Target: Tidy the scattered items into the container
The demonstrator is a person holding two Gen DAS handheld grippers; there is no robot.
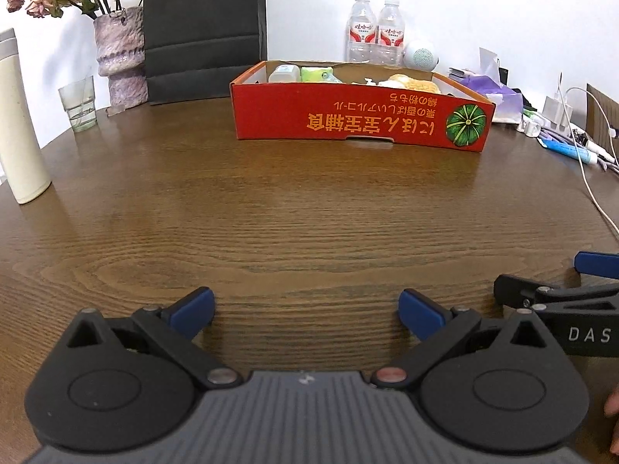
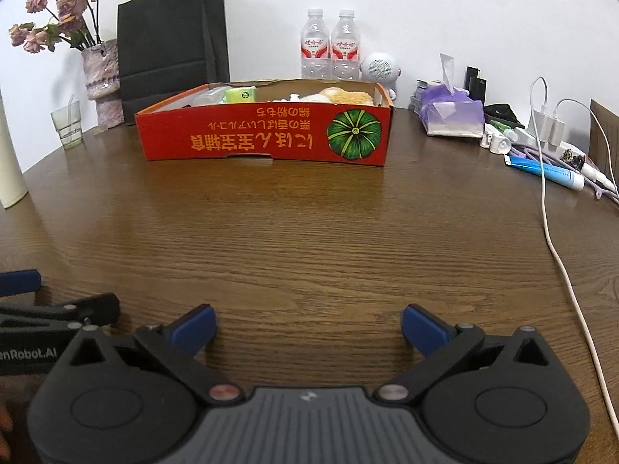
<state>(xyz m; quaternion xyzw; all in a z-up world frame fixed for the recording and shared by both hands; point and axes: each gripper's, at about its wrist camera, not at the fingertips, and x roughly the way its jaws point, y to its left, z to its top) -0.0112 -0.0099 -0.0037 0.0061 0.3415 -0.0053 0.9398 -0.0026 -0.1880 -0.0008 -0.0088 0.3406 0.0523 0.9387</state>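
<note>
A red cardboard box [image 1: 356, 120] with a green pumpkin print stands at the far middle of the brown table; it also shows in the right wrist view [image 2: 263, 135]. Inside lie a white bottle [image 1: 284, 74], a green tissue pack [image 1: 319, 74] and a yellow-white plush item [image 1: 410, 82]. My left gripper [image 1: 307, 311] is open and empty, low over the near table. My right gripper [image 2: 308, 326] is open and empty beside it. Each gripper shows at the edge of the other's view, the right one [image 1: 557, 294] and the left one [image 2: 58, 309].
At the far left stand a glass [image 1: 78, 103], a purple vase [image 1: 120, 58], a black paper bag [image 1: 205, 31] and a cream flask [image 1: 19, 123]. Two water bottles [image 2: 330, 44] and a white speaker [image 2: 379, 67] stand behind the box. At the right lie purple tissues [image 2: 452, 112], a blue tube [image 2: 545, 172] and a white cable [image 2: 557, 255].
</note>
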